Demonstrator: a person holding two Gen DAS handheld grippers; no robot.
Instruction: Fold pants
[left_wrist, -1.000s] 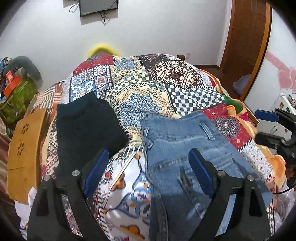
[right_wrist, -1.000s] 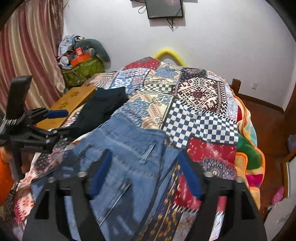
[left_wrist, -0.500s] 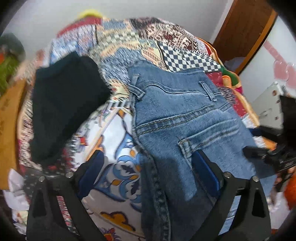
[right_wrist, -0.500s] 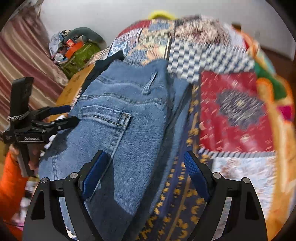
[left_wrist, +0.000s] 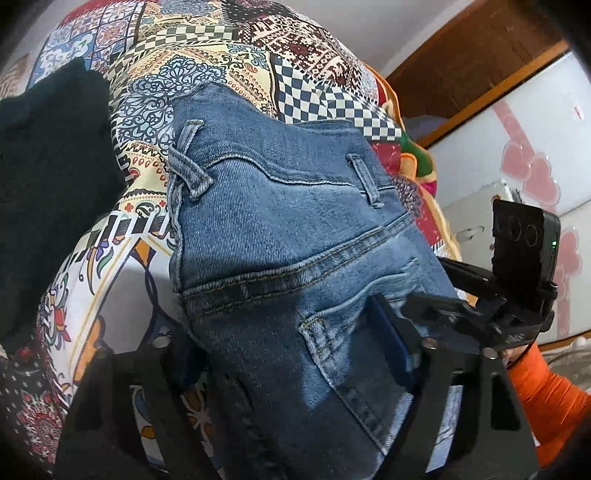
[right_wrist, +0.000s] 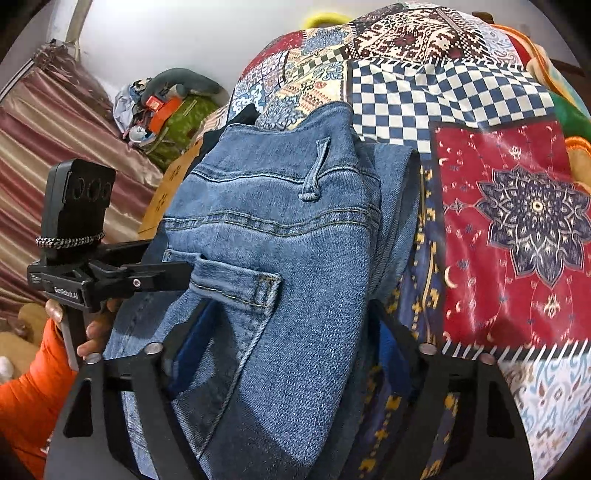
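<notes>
Folded blue jeans (left_wrist: 295, 221) lie on a patchwork bedspread (left_wrist: 221, 74), back pocket and belt loops facing up. My left gripper (left_wrist: 284, 350) points down at their near left edge. Its jaws are closing, with denim bunched between them. My right gripper (right_wrist: 291, 343) comes down on the jeans (right_wrist: 277, 221) from the right edge. Its jaws are closing too, with a thick fold of denim between the blue pads. Each gripper shows in the other's view: the right gripper (left_wrist: 480, 314) by the pocket, the left gripper (right_wrist: 147, 277) with a finger at the pocket's top edge.
A black garment (left_wrist: 48, 166) lies on the bed left of the jeans. Orange sleeves (right_wrist: 29, 398) hold both grippers. A wooden board (right_wrist: 166, 192) and a heap of bags (right_wrist: 166, 110) stand past the bed's left side, by a curtain. A wooden door (left_wrist: 480, 48) stands right.
Both grippers have sunk and tipped down onto the jeans, which now fill each view. Their jaws have narrowed around the denim, and the two grippers have come closer together.
</notes>
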